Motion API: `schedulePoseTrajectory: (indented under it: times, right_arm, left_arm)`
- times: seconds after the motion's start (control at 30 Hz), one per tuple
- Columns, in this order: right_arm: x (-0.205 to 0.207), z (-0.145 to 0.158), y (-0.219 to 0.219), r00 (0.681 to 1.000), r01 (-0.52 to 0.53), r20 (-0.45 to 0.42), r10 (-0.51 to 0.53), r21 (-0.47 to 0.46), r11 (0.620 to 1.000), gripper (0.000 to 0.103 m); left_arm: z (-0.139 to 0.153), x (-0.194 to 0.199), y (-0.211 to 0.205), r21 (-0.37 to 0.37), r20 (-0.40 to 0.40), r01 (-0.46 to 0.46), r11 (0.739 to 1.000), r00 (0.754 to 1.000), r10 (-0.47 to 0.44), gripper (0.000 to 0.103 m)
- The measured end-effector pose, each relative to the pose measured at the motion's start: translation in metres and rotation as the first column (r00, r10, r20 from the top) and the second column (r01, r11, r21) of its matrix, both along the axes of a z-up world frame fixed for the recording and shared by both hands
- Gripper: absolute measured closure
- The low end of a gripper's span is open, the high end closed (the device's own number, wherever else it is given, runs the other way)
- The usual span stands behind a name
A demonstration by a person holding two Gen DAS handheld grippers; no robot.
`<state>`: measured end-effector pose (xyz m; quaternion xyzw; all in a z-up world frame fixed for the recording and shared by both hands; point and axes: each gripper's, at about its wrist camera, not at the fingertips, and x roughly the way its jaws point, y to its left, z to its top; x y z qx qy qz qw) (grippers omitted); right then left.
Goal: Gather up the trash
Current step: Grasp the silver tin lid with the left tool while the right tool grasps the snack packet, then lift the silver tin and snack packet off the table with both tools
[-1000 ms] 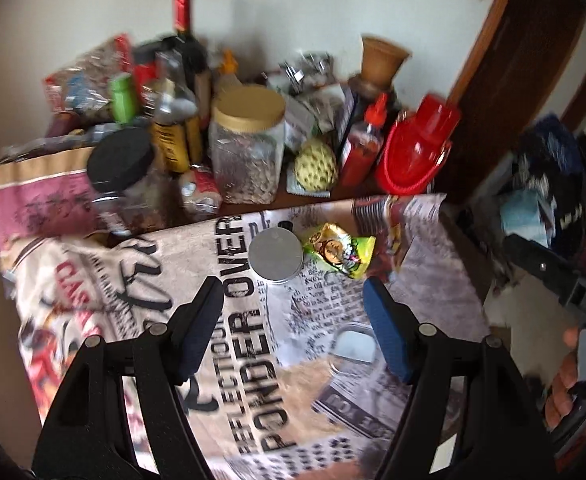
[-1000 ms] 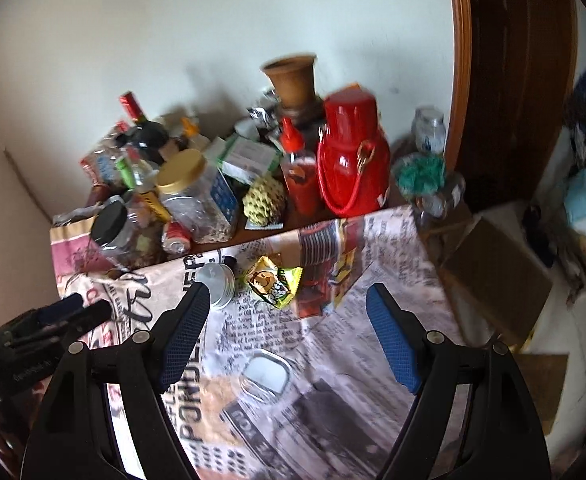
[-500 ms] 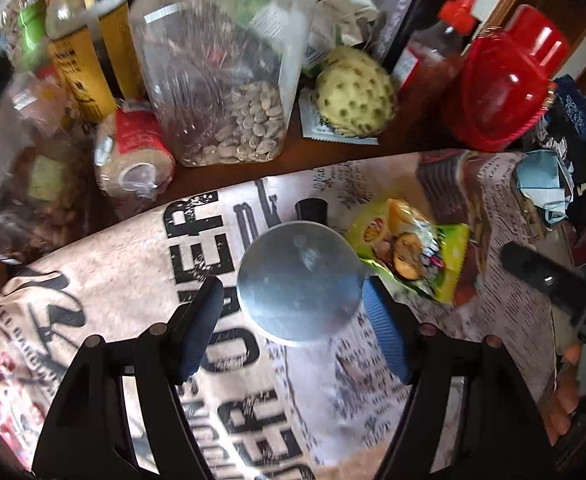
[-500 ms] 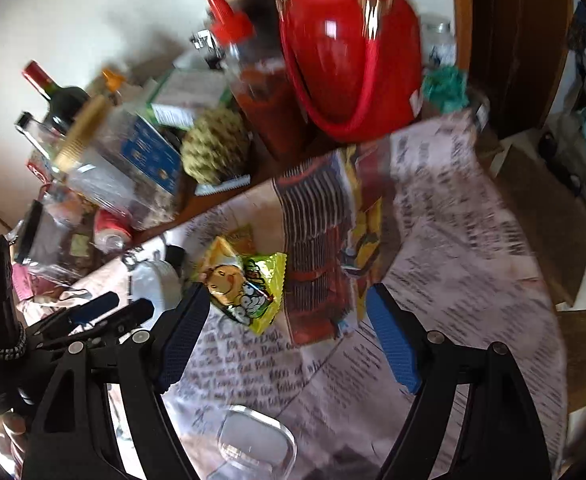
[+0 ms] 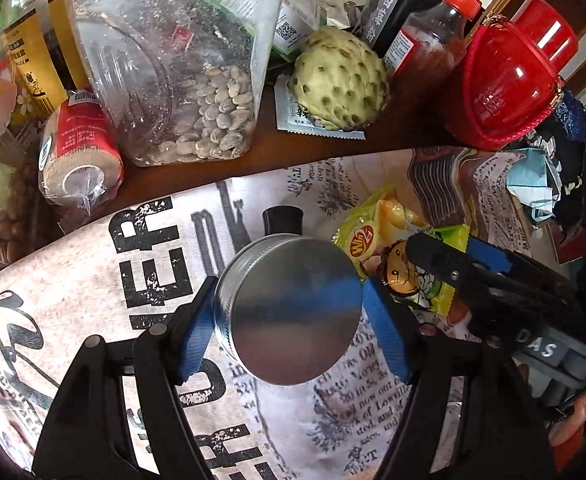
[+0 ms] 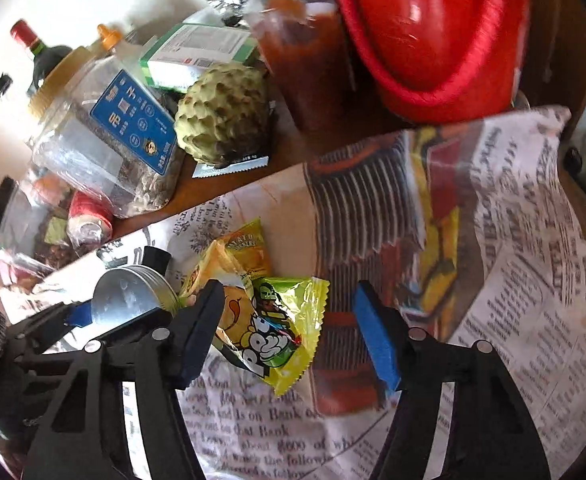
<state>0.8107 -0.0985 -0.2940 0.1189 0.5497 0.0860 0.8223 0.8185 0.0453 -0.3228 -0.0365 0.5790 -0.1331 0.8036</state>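
Note:
A round silver tin (image 5: 293, 308) stands on the newsprint cloth (image 5: 145, 264). My left gripper (image 5: 291, 326) has its blue pads against both sides of the tin; the tin also shows in the right wrist view (image 6: 133, 300). A yellow-green snack wrapper (image 6: 269, 320) lies just right of the tin. My right gripper (image 6: 289, 340) is open, its jaws either side of the wrapper, not touching it. The wrapper also shows in the left wrist view (image 5: 389, 248), partly under the right gripper's fingers (image 5: 445, 264).
Behind the cloth stand a clear jar of seeds (image 5: 173, 64), a custard apple (image 5: 339, 80), a red sauce bottle (image 5: 433, 36), a red jug (image 5: 509, 76) and a wrapped red can (image 5: 77, 148). A small black cap (image 5: 283, 220) lies behind the tin. The table drops off at right.
Both grippers moved forward and down to the cloth. The left gripper closed around the silver tin. The right gripper came around the snack wrapper, still open.

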Motion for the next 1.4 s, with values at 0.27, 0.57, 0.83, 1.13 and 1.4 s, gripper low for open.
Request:
schedulePoseTrajectory:
  times: [0.27, 0.57, 0.83, 1.13, 1.4]
  right_arm:
    - [-0.002, -0.002, 0.006, 0.997, -0.074, 0.018, 0.074, -0.028, 0.997, 0.081]
    - [-0.027, 0.022, -0.034, 0.996, 0.064, 0.068, -0.059, -0.082, 0.995, 0.082]
    - [-0.045, 0.037, -0.069, 0.990, 0.125, 0.075, -0.119, -0.091, 0.988, 0.082]
    - [-0.058, 0.047, -0.072, 0.987, 0.142, 0.081, -0.137, -0.067, 0.988, 0.082]
    - [-0.079, 0.085, -0.084, 0.985, 0.099, 0.148, -0.093, -0.036, 0.994, 0.082]
  left_arm:
    - [0.007, -0.007, 0.004, -0.007, -0.011, 0.015, 1.000, 1.000, -0.015, 0.032]
    - [0.005, -0.004, -0.008, 0.024, -0.032, 0.014, 1.000, 0.999, -0.013, 0.032]
    - [-0.007, 0.004, -0.032, 0.095, -0.042, -0.022, 0.995, 0.999, 0.026, 0.031]
    - [-0.001, -0.004, -0.055, 0.173, 0.012, -0.035, 0.984, 0.999, 0.034, 0.030]
    - [0.062, -0.042, -0.048, 0.099, 0.087, -0.078, 0.992, 0.994, 0.070, 0.030]
